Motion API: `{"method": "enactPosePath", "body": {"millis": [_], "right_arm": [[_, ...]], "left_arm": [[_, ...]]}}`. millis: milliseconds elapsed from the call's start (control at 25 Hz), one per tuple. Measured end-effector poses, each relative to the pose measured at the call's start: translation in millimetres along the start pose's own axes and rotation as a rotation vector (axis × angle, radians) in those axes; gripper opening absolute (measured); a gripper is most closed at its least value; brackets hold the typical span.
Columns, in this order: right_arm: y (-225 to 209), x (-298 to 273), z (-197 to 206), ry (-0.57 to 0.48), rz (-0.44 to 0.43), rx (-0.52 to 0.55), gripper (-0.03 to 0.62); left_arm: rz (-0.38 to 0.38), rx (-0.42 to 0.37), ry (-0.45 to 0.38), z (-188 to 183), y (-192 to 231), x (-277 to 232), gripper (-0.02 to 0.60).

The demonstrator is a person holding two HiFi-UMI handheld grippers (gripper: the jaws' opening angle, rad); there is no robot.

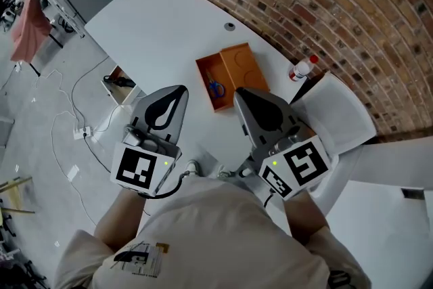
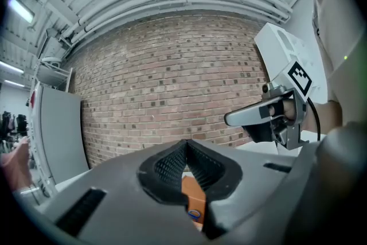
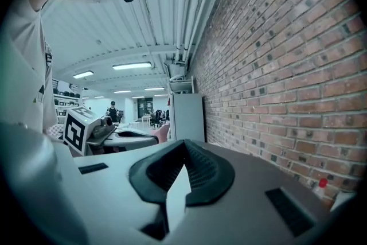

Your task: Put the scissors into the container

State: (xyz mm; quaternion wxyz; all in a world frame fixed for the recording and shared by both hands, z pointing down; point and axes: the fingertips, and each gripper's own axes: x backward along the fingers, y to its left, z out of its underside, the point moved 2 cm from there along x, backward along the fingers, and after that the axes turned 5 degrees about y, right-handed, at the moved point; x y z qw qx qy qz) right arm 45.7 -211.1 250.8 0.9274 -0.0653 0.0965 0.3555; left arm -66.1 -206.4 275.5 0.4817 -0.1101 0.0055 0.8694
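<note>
The orange container [image 1: 215, 101] lies open on the white table [image 1: 162, 30], and the blue-handled scissors [image 1: 215, 86] lie inside it. Its orange lid [image 1: 244, 64] lies against its right side. My left gripper [image 1: 183, 89] is held above the table just left of the container, shut and with nothing in it. My right gripper [image 1: 238, 93] hovers over the container's near right corner, shut and equally bare. In the left gripper view, below the shut tips of the left gripper [image 2: 184, 144], a strip of the orange container [image 2: 192, 195] shows. The right gripper [image 3: 183, 144] points along the brick wall.
A brick wall [image 1: 325, 3] runs along the table's far edge. A red-capped bottle [image 1: 302, 69] stands by it, right of the lid. A white chair [image 1: 338, 118] is at the right. On the floor at the left are a box [image 1: 120, 84] and cables.
</note>
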Motion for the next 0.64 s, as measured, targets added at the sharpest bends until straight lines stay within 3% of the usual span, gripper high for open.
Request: {"method": "enactPosePath", "body": {"millis": [640], "right_arm": [[-4,23,19,0.030,0.009,-0.013,0.008]], "left_arm": [[-0.009,-0.014,0.026,2,-24,-7,0.008]]}}
